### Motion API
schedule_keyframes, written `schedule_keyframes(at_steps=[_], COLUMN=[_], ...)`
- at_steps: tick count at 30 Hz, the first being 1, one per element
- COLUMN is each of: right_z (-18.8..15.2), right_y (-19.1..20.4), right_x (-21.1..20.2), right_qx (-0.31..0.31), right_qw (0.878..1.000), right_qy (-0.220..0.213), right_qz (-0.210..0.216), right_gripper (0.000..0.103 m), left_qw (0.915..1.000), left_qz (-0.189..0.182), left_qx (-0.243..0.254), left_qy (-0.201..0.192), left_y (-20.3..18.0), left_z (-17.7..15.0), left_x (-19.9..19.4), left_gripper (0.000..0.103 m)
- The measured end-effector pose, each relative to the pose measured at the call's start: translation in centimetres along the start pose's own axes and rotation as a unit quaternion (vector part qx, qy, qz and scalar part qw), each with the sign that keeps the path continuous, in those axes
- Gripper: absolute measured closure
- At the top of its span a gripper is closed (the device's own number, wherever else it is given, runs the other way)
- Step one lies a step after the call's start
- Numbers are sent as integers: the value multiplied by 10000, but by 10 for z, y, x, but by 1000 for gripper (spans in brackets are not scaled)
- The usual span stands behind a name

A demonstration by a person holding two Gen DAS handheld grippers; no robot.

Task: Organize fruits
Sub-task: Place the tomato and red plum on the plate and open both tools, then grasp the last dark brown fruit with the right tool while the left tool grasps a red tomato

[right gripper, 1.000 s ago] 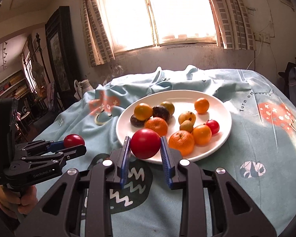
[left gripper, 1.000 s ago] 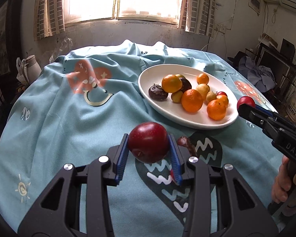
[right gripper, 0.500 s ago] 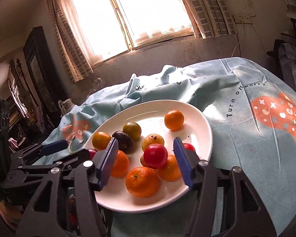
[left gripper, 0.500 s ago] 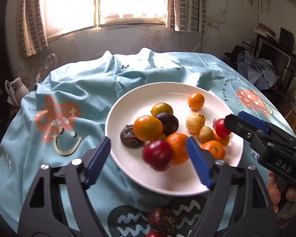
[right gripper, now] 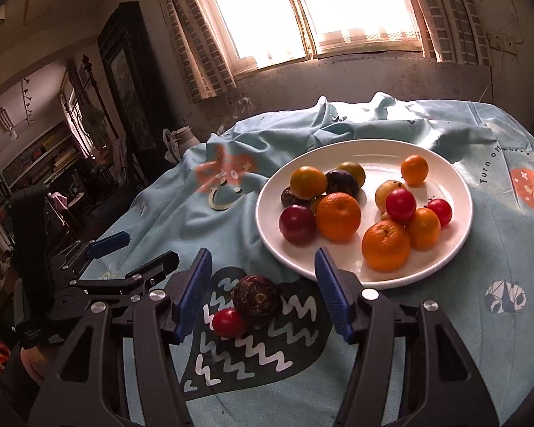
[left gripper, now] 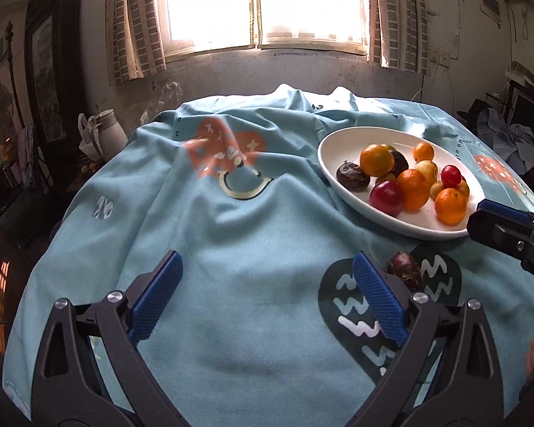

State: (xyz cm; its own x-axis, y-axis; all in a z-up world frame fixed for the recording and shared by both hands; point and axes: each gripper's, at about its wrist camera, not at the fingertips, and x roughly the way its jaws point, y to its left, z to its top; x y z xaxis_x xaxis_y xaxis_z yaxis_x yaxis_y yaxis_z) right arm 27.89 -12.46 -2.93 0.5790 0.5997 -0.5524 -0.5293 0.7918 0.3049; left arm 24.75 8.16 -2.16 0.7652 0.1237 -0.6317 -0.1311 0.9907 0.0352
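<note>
Fruit still off the plate [right gripper: 459, 192] means two pieces: a dark wrinkly fruit [right gripper: 255, 297] and a small red fruit [right gripper: 229, 322], touching, on the bench cloth [left gripper: 231, 249] just in front of the plate. Both sit right between the jaws of your right gripper [right gripper: 263, 291], which stand half open and hold nothing. Your left gripper [left gripper: 267, 295] has just been opening; its jaws are wide and empty, the dark fruit just beside its right finger. On the plate you have about thirteen fruits.

The plate [right gripper: 455, 185] of fruit lies beyond the right gripper's [right gripper: 263, 291] jaws. Between them, nearer, a wrinkled fruit [right gripper: 255, 297] touches a small tomato [right gripper: 228, 322] on the cloth [right gripper: 498, 338].
</note>
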Motion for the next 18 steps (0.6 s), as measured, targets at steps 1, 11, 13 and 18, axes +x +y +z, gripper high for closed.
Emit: schedule_keyframes(at_steps=[1, 11, 13, 18], right_z=[-4, -20, -18, -18], right_y=[2, 1, 1, 0], right_x=[4, 36, 44, 64], right_qx=[-1, 110, 90, 244], right_qw=[9999, 9974, 9970, 9945], right_qy=[109, 714, 769, 1016], right_qz=[4, -23, -43, 40], right_gripper=[41, 43, 45, 54], left_qw=[9999, 9992, 9992, 9990], left_qz=[-6, 50, 2, -41], left_qx=[-106, -381, -391, -444], left_qy=[80, 59, 48, 19], left_y=[5, 17, 17, 18], left_z=[0, 6, 7, 7], left_x=[2, -4, -6, -9], left_gripper=[5, 5, 5, 5])
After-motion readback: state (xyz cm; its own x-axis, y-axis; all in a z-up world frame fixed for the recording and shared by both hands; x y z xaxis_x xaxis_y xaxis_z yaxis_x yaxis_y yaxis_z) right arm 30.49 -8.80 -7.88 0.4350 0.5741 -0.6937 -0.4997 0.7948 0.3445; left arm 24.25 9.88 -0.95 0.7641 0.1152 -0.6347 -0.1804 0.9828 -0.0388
